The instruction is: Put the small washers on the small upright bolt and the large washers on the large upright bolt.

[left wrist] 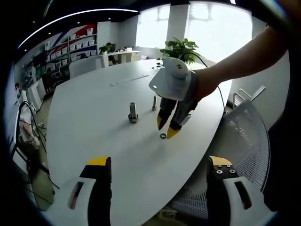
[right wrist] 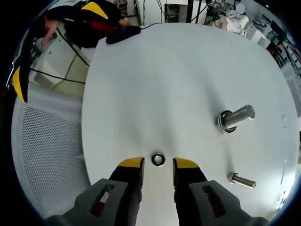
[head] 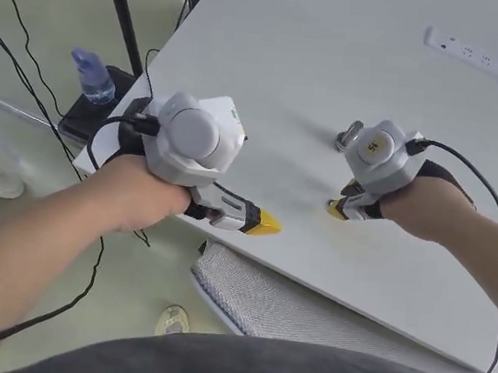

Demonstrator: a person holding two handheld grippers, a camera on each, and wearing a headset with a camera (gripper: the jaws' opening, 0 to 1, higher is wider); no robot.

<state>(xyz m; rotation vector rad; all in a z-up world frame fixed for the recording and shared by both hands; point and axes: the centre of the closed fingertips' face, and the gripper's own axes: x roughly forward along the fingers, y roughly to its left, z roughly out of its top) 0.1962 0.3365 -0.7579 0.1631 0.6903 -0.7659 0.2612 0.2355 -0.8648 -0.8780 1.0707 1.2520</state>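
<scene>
A small metal washer [right wrist: 158,159] lies flat on the white table [right wrist: 164,84], just ahead of and between my right gripper's yellow fingertips [right wrist: 131,163]. The right gripper [right wrist: 158,165] is open, narrowly, pointing down at the table. The left gripper view shows the same washer [left wrist: 162,136] under the right gripper [left wrist: 168,129]. The large upright bolt [right wrist: 235,117] has a washer at its base; the small upright bolt [right wrist: 242,180] stands beside it. My left gripper [left wrist: 159,162] is open wide and holds nothing, near the table's front edge, with one yellow fingertip [head: 265,225] showing.
A mesh chair [head: 256,301] sits below the table's near edge. A power strip [head: 483,59] lies at the far right of the table. A spray bottle [head: 91,77] stands off the table to the left, among cables.
</scene>
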